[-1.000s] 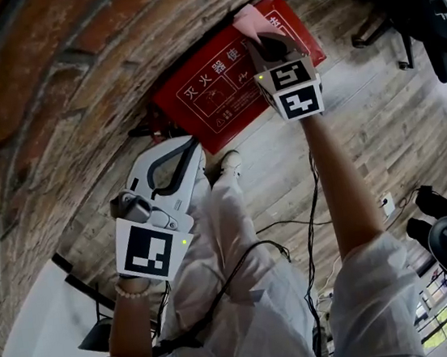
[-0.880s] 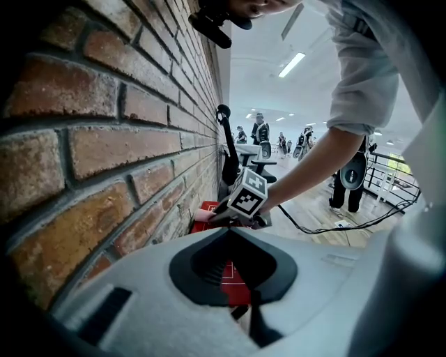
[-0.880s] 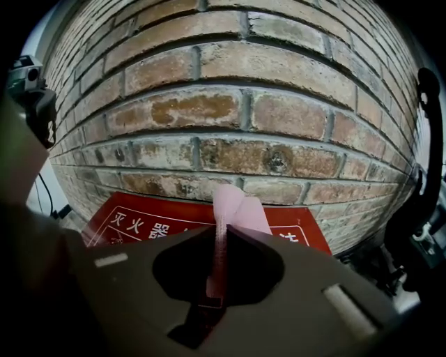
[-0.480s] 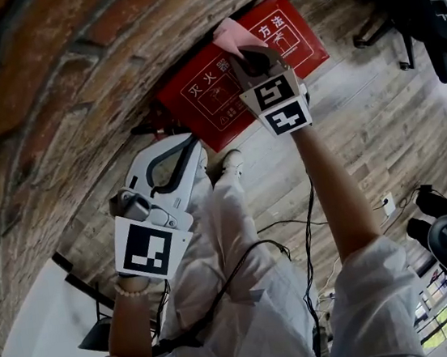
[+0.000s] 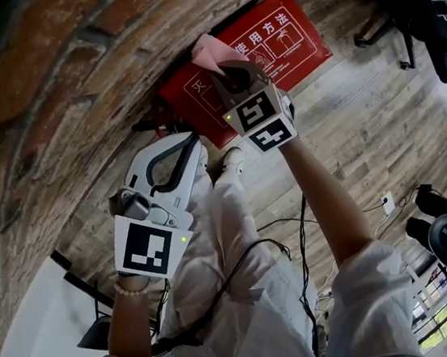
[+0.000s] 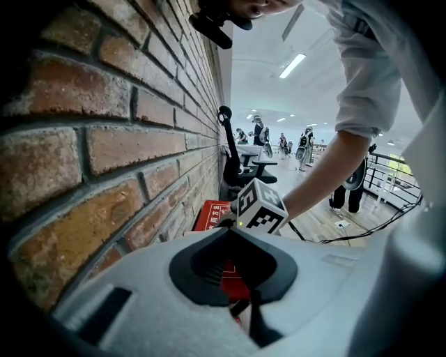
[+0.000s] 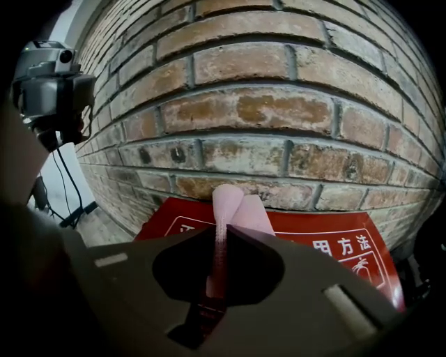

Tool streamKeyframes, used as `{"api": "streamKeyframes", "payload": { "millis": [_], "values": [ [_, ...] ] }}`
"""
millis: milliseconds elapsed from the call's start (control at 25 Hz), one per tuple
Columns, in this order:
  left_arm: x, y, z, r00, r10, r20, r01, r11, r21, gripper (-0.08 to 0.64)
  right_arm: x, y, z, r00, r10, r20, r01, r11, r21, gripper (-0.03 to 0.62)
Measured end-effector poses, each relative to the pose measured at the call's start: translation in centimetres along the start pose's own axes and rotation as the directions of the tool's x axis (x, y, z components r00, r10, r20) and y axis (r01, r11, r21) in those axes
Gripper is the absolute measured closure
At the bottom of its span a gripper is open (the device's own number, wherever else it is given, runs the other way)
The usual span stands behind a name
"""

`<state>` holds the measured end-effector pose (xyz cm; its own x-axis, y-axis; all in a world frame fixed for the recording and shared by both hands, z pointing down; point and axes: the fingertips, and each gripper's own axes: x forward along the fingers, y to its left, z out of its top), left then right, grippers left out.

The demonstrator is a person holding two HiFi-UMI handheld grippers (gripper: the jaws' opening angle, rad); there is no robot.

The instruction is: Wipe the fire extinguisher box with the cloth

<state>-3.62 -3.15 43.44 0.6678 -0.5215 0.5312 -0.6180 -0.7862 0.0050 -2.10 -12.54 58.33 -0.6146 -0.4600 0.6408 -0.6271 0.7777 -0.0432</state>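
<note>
The red fire extinguisher box (image 5: pixel 278 36) with white print lies on the wooden floor against the brick wall. My right gripper (image 5: pixel 226 71) is shut on a pink cloth (image 5: pixel 210 50) and holds it on the box's left part, near the wall edge. In the right gripper view the cloth (image 7: pixel 240 209) sticks out past the shut jaws of the right gripper (image 7: pixel 221 237), over the box (image 7: pixel 327 240). My left gripper (image 5: pixel 180 159), white, hangs near the person's legs, short of the box, shut and holding nothing. The left gripper view looks past the left gripper (image 6: pixel 235 240) at the box (image 6: pixel 211 213).
The brick wall (image 5: pixel 55 81) runs along the box's far side. A black object (image 5: pixel 147 128) lies at the box's left end. Cables (image 5: pixel 296 229) trail over the floor. Office chairs (image 5: pixel 423 17) stand at the right, and a white surface (image 5: pixel 33 345) sits at the lower left.
My right gripper has slid the cloth leftward along the box, from its right part to its left part. The left gripper has stayed where it was.
</note>
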Motion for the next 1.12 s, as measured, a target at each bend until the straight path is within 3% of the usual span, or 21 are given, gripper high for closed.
{"api": "streamKeyframes", "payload": {
  "millis": [1120],
  "values": [
    [-2.0, 0.3, -1.2, 1.000, -0.002, 0.010, 0.002, 1.000, 0.005, 0.561, 1.8, 12.0, 0.8, 0.979, 0.199, -0.045, -0.204, 0.964, -0.171, 0.565]
  ]
}}
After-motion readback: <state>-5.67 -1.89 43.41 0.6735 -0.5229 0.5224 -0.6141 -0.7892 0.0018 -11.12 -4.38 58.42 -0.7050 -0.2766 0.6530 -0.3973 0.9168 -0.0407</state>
